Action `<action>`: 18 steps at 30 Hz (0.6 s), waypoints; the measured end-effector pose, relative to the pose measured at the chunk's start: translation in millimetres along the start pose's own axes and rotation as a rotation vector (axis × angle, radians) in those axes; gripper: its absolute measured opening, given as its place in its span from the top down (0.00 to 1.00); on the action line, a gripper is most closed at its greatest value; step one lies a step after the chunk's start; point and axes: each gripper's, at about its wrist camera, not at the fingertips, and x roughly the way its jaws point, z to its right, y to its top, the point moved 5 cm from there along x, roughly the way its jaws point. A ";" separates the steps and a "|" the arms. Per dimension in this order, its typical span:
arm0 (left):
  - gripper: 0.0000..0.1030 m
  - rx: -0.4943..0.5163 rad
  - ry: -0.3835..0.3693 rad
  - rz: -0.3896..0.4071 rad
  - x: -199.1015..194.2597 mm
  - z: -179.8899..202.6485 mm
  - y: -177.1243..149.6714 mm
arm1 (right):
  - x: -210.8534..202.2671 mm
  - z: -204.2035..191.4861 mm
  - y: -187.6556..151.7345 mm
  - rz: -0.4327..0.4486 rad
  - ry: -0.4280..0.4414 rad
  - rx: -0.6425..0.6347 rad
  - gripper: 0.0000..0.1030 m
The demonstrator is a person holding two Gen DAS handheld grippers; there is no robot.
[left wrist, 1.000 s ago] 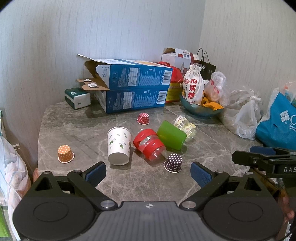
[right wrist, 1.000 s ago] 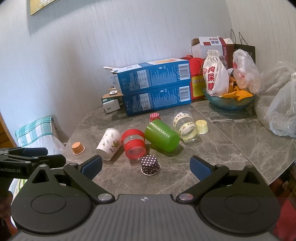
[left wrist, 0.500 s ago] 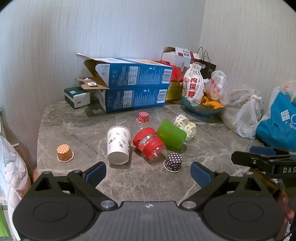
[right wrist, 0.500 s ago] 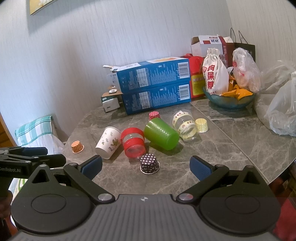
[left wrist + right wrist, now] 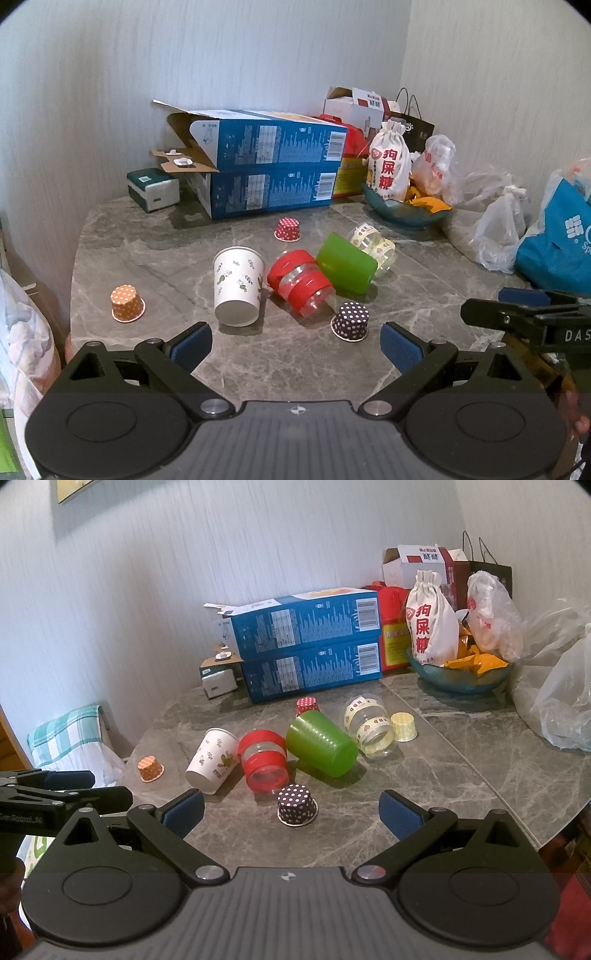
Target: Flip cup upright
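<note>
On the grey table (image 5: pixel 110 236), going left to right, four big cups lie on their sides in a row. The white paper cup (image 5: pixel 238 286) comes first, with its bottom facing us. Touching it at about 3 o'clock is the clear cup with red bands (image 5: pixel 299 282), then the green cup (image 5: pixel 345 264), then the clear sticker cup (image 5: pixel 373 245). Little dotted cups sit upside down around them.

The left gripper (image 5: pixel 295 347) hangs low at 6 o'clock, fingers wide apart, holding nothing. The right gripper (image 5: pixel 291 812) is also spread wide and empty.

I think the paper cup is the easy one to start with. Squeeze it softly across its middle so it doesn't squash, lift it off the red-banded cup, then turn it mouth up and set it down flat.
</note>
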 end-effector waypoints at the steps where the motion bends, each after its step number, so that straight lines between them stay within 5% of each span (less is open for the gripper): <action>1: 0.04 0.001 0.001 -0.001 1.4 0.2 -0.2 | 2.3 0.9 1.1 -0.001 0.002 0.001 0.01; 11: 0.04 -0.026 -0.023 -0.028 15.0 -9.3 -4.2 | 81.6 42.9 62.6 -0.074 -0.034 -0.068 0.02; 18: 0.04 -0.046 -0.012 -0.058 24.7 -20.2 -9.6 | 165.0 92.0 82.1 -0.246 -0.068 -0.018 0.19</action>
